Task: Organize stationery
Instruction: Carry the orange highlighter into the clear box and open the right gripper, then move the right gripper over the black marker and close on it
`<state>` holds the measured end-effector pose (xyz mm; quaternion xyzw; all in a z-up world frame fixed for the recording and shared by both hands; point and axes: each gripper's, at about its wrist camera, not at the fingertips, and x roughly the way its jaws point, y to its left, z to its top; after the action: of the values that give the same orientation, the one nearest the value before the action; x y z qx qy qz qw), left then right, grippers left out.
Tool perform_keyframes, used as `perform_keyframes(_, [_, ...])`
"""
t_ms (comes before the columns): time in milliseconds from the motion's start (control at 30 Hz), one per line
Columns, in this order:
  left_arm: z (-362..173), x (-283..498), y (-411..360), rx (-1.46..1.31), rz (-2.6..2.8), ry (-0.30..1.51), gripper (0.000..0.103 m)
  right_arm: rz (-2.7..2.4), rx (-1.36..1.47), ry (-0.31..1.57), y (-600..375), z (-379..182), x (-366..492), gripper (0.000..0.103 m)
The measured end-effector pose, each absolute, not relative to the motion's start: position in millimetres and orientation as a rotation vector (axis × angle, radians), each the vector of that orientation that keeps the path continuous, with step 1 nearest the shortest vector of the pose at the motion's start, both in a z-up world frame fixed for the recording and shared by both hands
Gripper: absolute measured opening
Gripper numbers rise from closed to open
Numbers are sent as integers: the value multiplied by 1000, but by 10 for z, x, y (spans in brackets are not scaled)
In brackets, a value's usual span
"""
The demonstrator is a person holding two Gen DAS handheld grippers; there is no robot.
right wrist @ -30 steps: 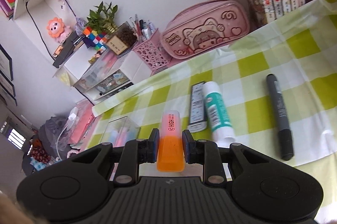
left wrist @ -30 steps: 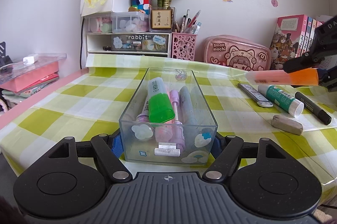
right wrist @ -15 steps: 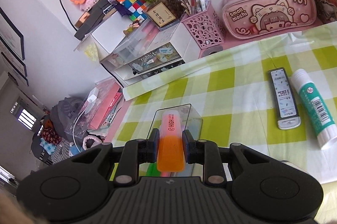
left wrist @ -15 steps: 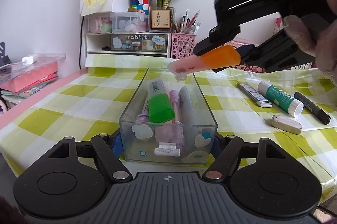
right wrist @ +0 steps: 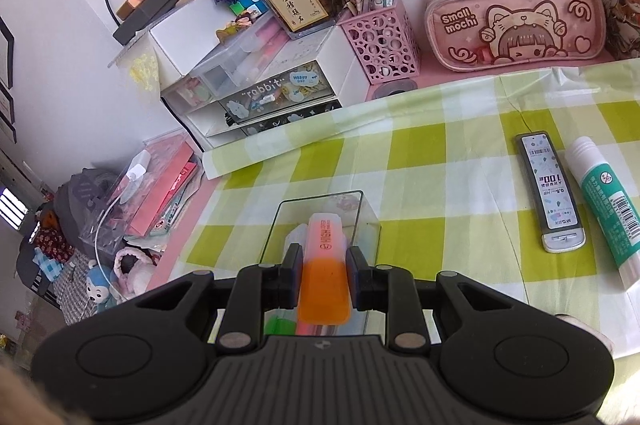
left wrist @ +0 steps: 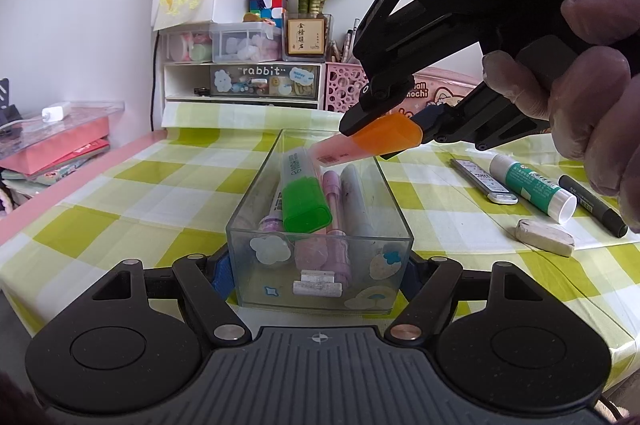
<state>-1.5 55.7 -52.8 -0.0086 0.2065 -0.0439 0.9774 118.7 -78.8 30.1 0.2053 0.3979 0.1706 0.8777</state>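
Note:
A clear plastic box (left wrist: 360,236) stands on the green checked cloth, and my left gripper (left wrist: 318,267) is shut on its near end, one pad on each side wall. Inside lie a green highlighter (left wrist: 304,205), pink pens (left wrist: 334,201) and a grey pen. My right gripper (left wrist: 386,137) hangs over the box's far end, shut on an orange highlighter (left wrist: 376,141) whose pale end tilts down toward the opening. In the right wrist view the same highlighter (right wrist: 325,237) sits between the pads of the right gripper (right wrist: 324,277), above the box (right wrist: 320,194).
To the right of the box lie a lead case (left wrist: 482,181), a glue stick (left wrist: 532,187), a black marker (left wrist: 592,203) and an eraser (left wrist: 544,243). At the back stand a drawer unit (left wrist: 244,81), a pink pen cup (right wrist: 380,41) and a pink pencil case (right wrist: 516,21).
My right gripper has carried the orange highlighter leftward from above the loose items to over the box, and lowered its tip toward the opening. The left gripper and box have stayed still.

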Motion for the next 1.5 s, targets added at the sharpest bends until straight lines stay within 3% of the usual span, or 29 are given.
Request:
perform_keyframes(667, [-527, -12, 579, -20, -89, 415, 74, 388, 488, 795, -1161, 337, 1024, 34])
perform_keyframes(900, [-527, 9, 578, -21, -86, 413, 74, 110, 413, 626, -2087, 377, 628, 56])
perform_keyframes(1133, [-513, 25, 562, -20, -79, 422, 73, -83, 477, 630, -2731, 185, 483, 58])
perform_keyframes(1267, [-504, 3, 540, -21, -68, 428, 73, -88, 437, 619, -2776, 191, 359, 60])
perform_keyframes(1333, [-507, 15, 523, -20, -65, 426, 73, -84, 404, 612, -2766, 185, 320, 67])
perform_keyframes(1500, [-513, 81, 507, -27, -70, 425, 74, -105, 367, 641, -2768, 114, 355, 68])
